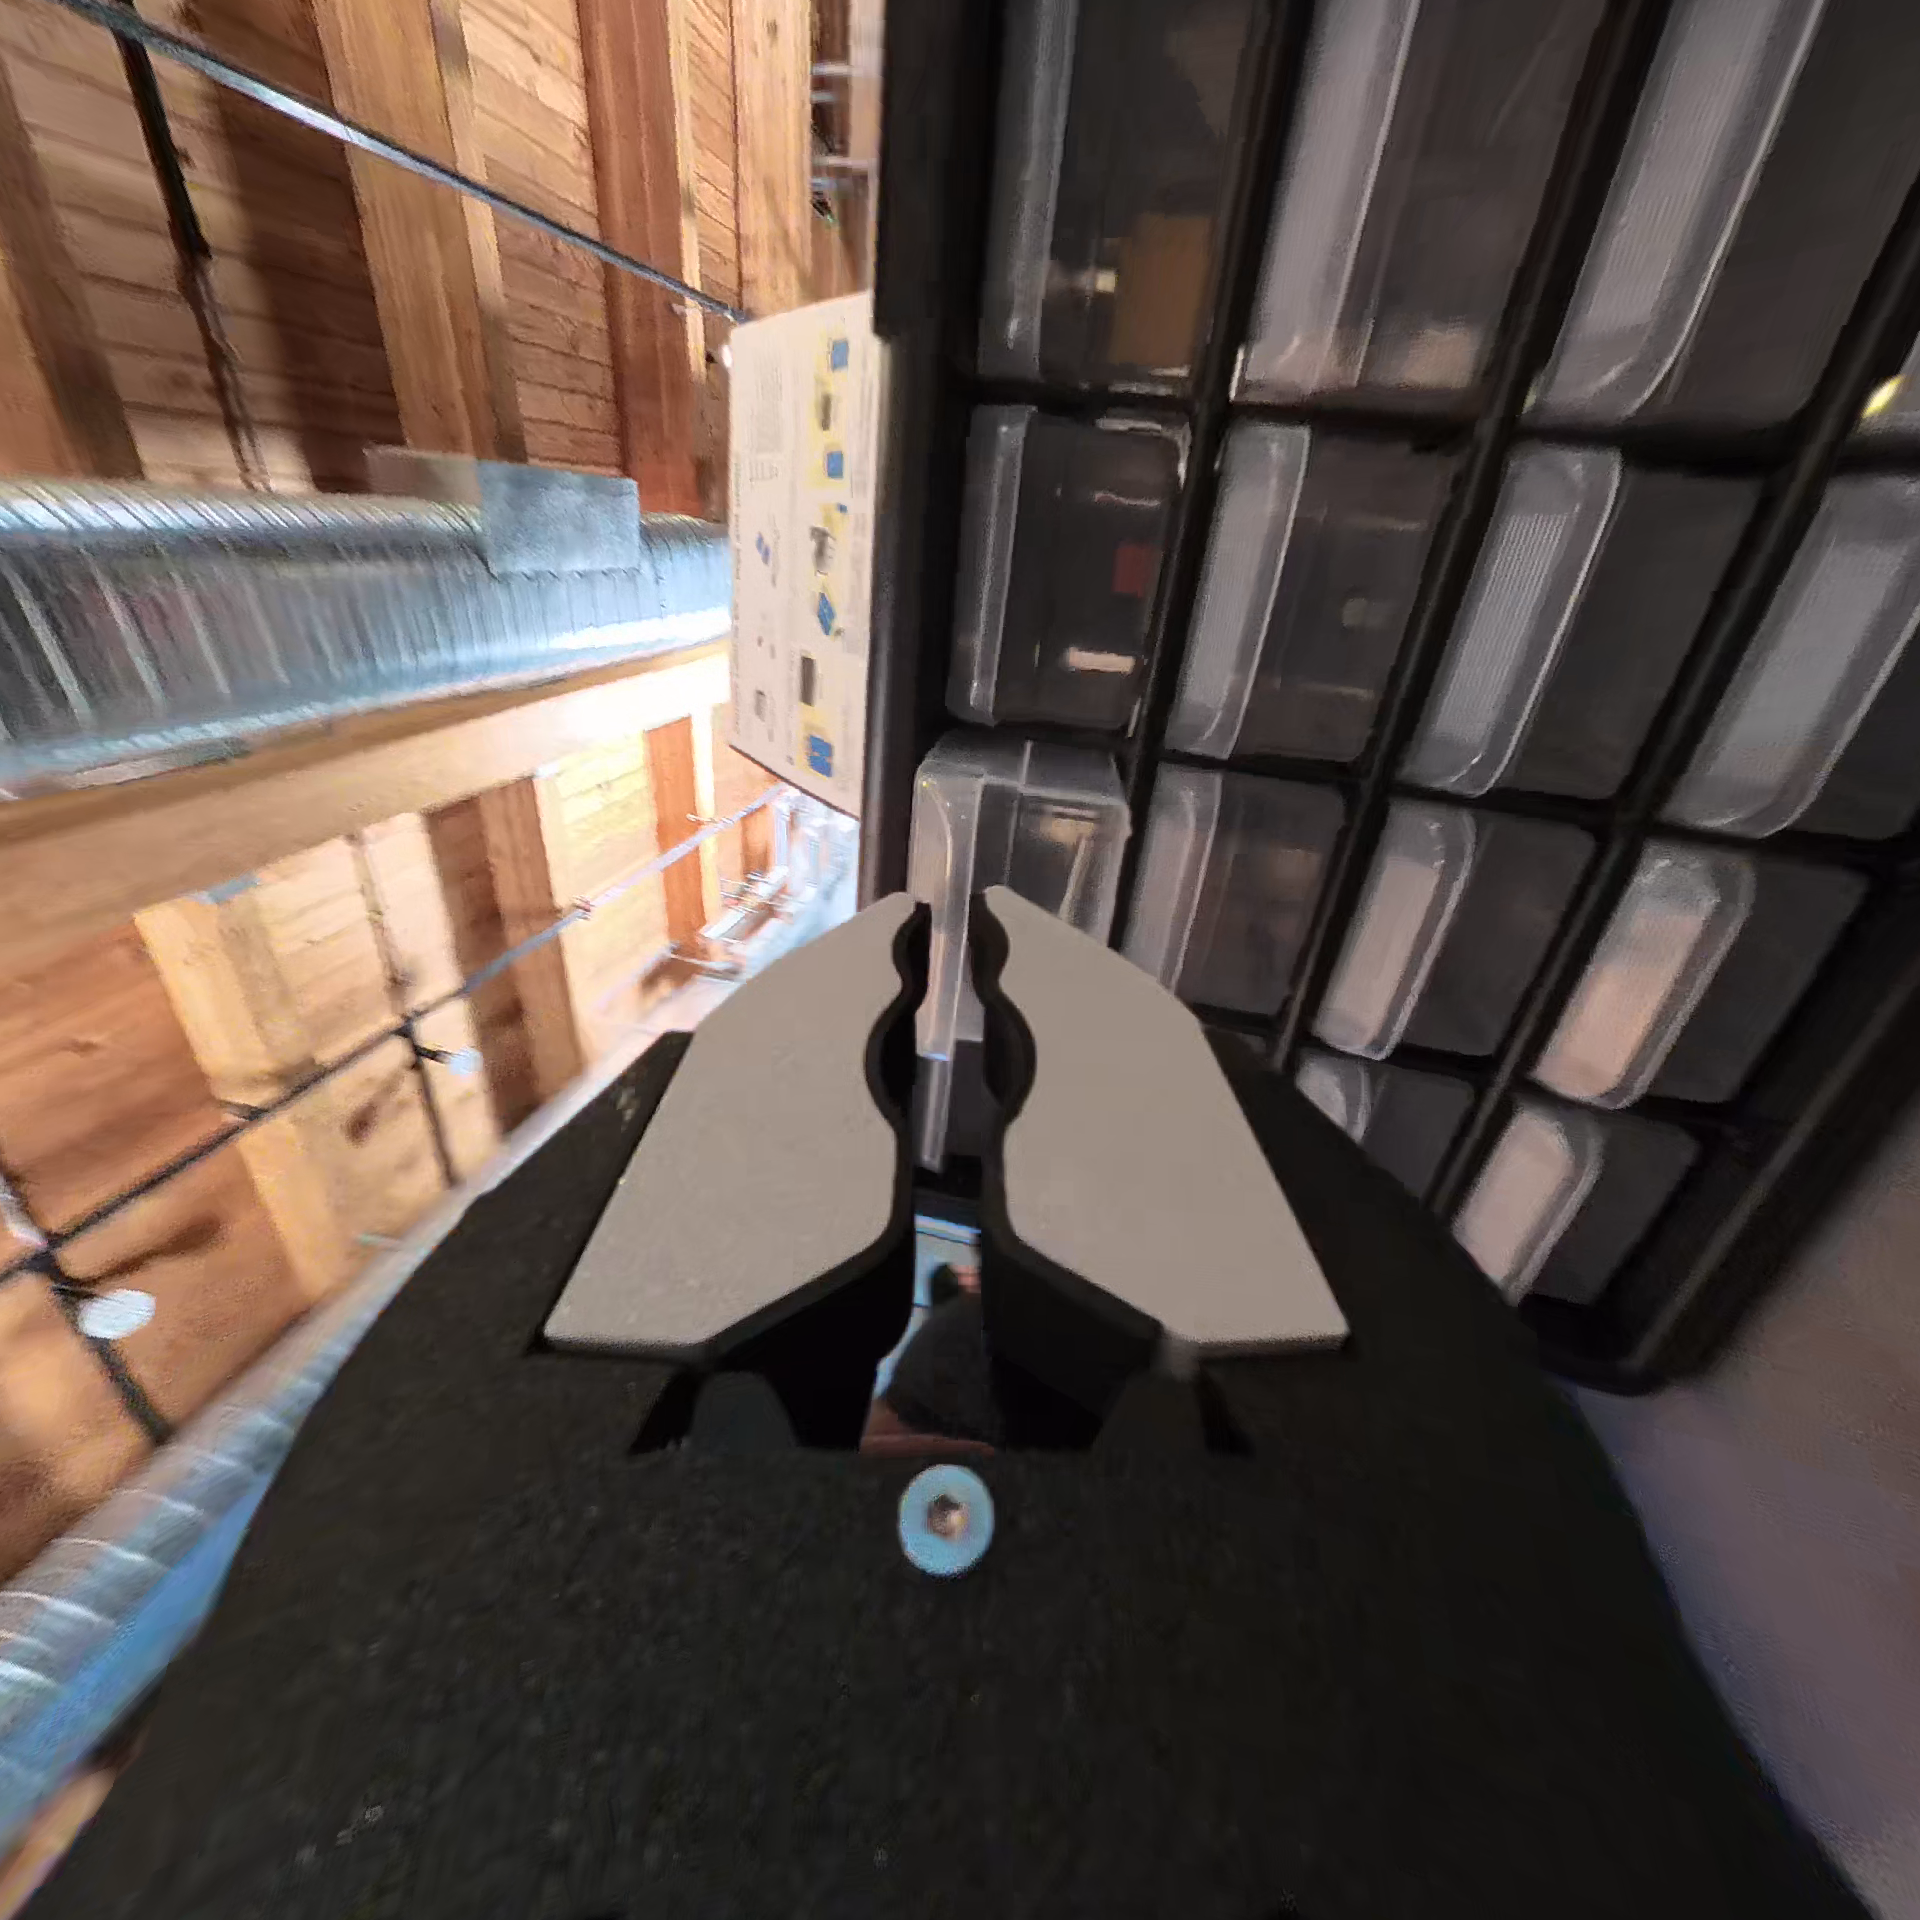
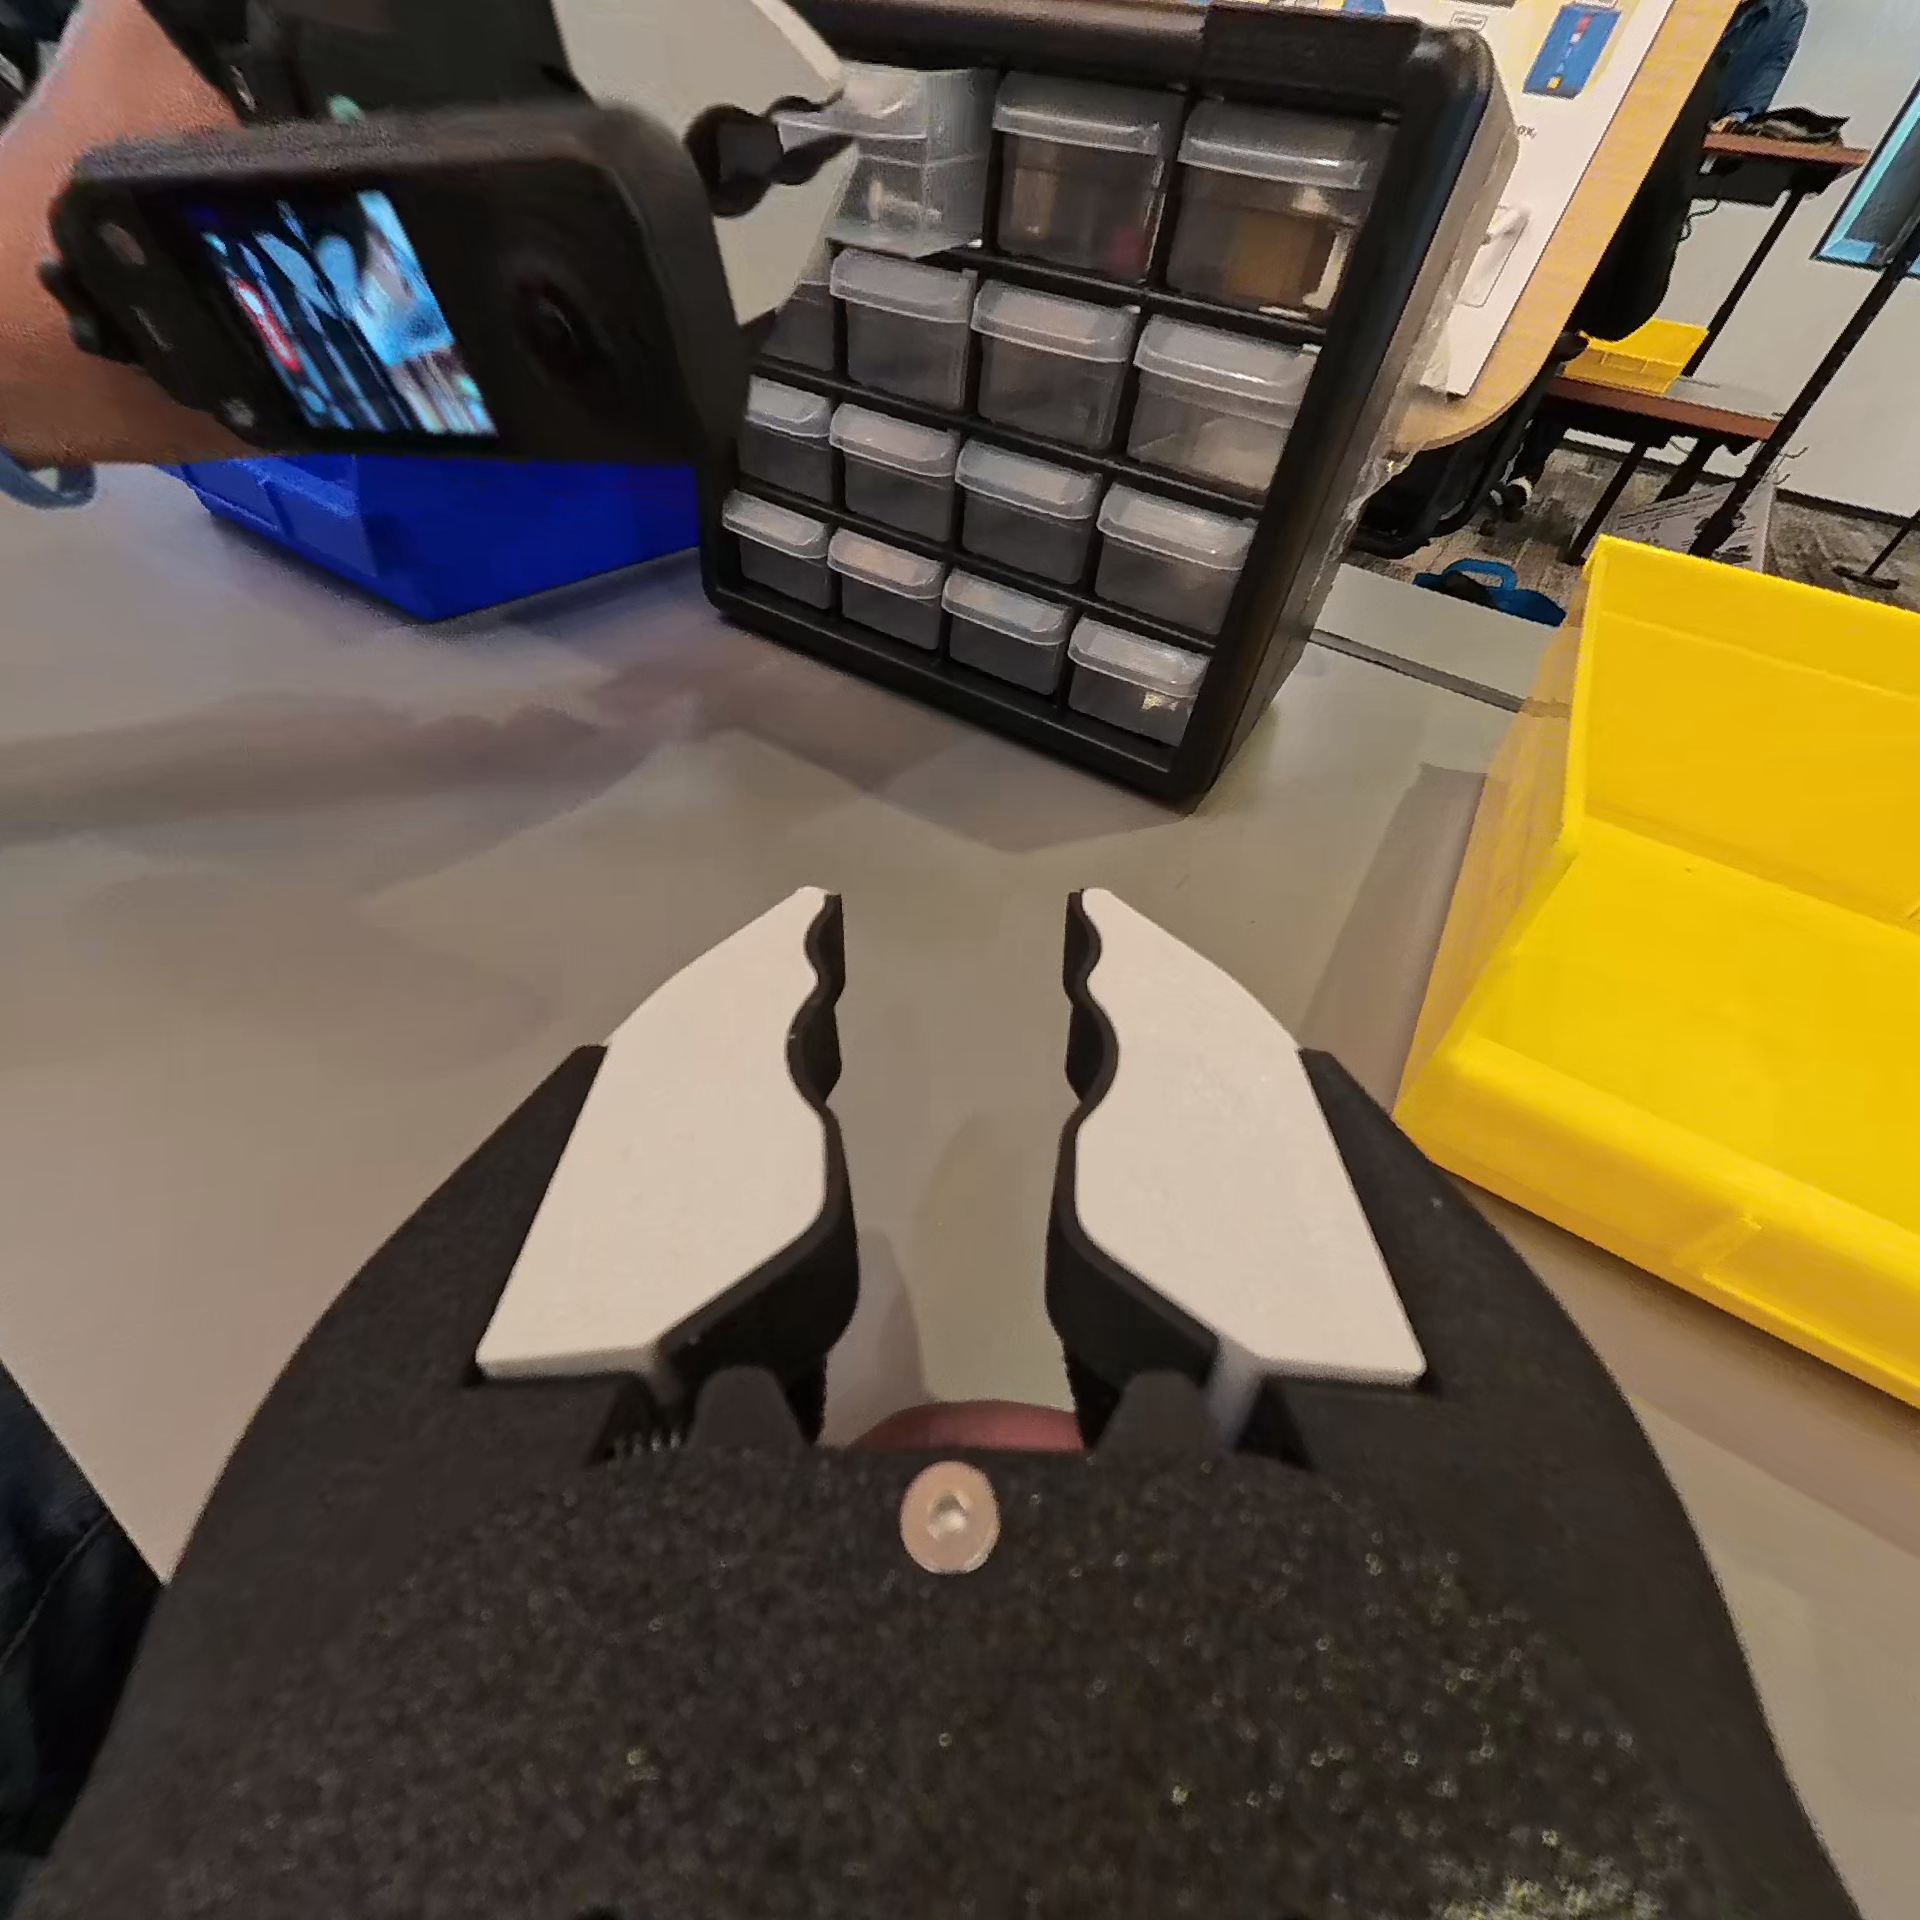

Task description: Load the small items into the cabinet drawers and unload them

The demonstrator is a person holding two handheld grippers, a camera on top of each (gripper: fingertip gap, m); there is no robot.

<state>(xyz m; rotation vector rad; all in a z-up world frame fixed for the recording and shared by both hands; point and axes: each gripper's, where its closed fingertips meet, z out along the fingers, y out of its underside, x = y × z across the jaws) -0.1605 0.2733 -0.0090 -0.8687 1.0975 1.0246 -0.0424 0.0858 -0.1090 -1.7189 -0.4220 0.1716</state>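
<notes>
The left gripper point(image 1: 948, 914) is up at the black plastic cabinet of small clear drawers point(image 2: 1444, 312), turned on its side, its grey fingers point(image 1: 769, 1122) pinched on the front lip of the clear top-left drawer point(image 2: 914, 156), which sits pulled out a little from its row. From the right wrist view the same left gripper point(image 2: 764, 130) shows as a black body with a lit screen, held by a person's hand point(image 2: 83, 281) at the cabinet's upper corner. The right gripper point(image 2: 954, 914) hangs low over the grey table point(image 2: 312, 935), jaws spread wide with nothing between them, well apart from the cabinet. Some drawers hold dark or brownish small items point(image 2: 1081, 197), though through the hazy plastic I can't really tell what they are. A blue plastic bin point(image 2: 447, 530) sits just beside the cabinet on its left, and a yellow plastic bin point(image 2: 1683, 1039) stands open near the right gripper.
</notes>
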